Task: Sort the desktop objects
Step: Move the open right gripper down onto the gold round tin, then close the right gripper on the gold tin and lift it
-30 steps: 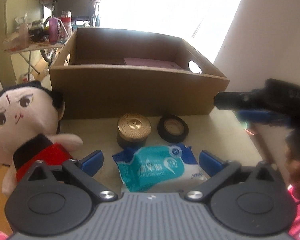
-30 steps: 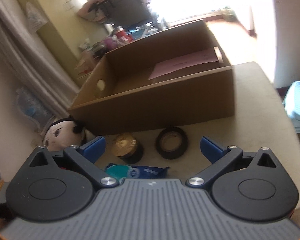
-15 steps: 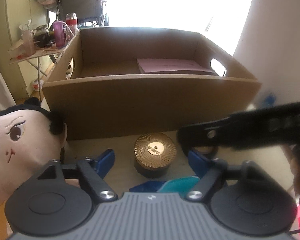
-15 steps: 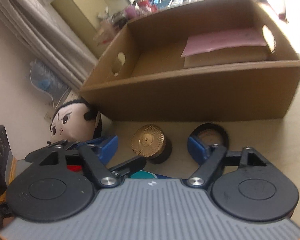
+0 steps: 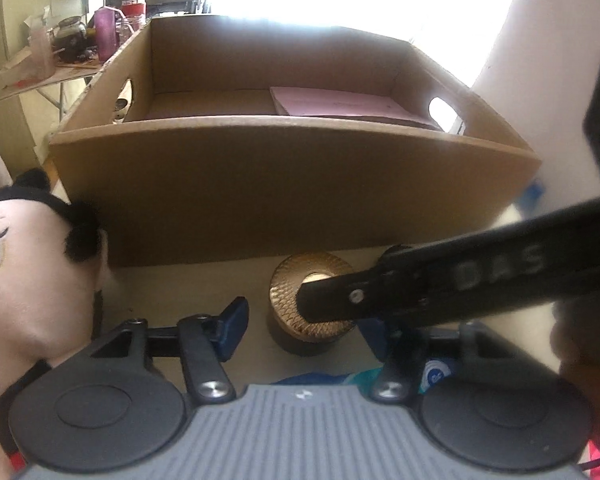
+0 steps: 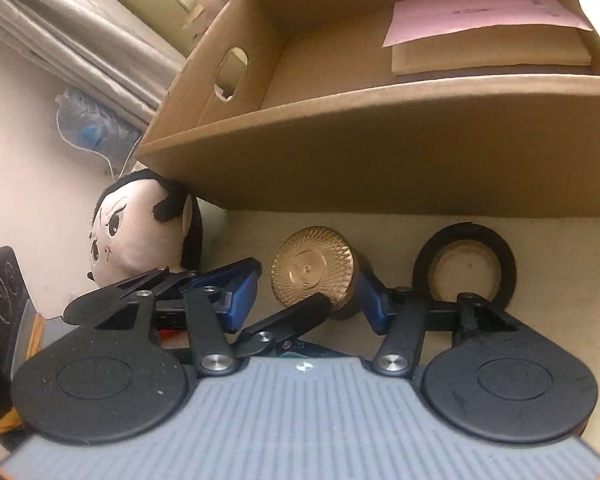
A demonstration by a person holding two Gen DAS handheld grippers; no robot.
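We are holding both grippers low over the beige tabletop, right in front of the open brown cardboard box. The left gripper is closing, and the round jar with a ribbed gold lid is sitting between its blue pads; the pads are not pressing on it yet, a gap shows on the left side, and the right pad is mostly hidden. The right gripper is closing too, with the same gold-lidded jar between its blue fingertips. Its right fingertip is right at the jar's dark side, but we cannot tell if it is touching. The left one is standing clear. So neither gripper is grasping anything.

One black arm of the right gripper is crossing the left wrist view and covering part of the gold lid. In the right wrist view, a black linkage of the left gripper is poking in below the jar.

The black roll of tape is lying flat just right of the jar, close to the box's front wall. The plush doll with black hair and a pale face is sitting left of the jar, against the box's left corner. A teal and blue plastic packet is peeking out under the left gripper body, nearer us than the jar.

Inside the box, a pink sheet of paper is lying on a flat brown piece of cardboard at the right end.
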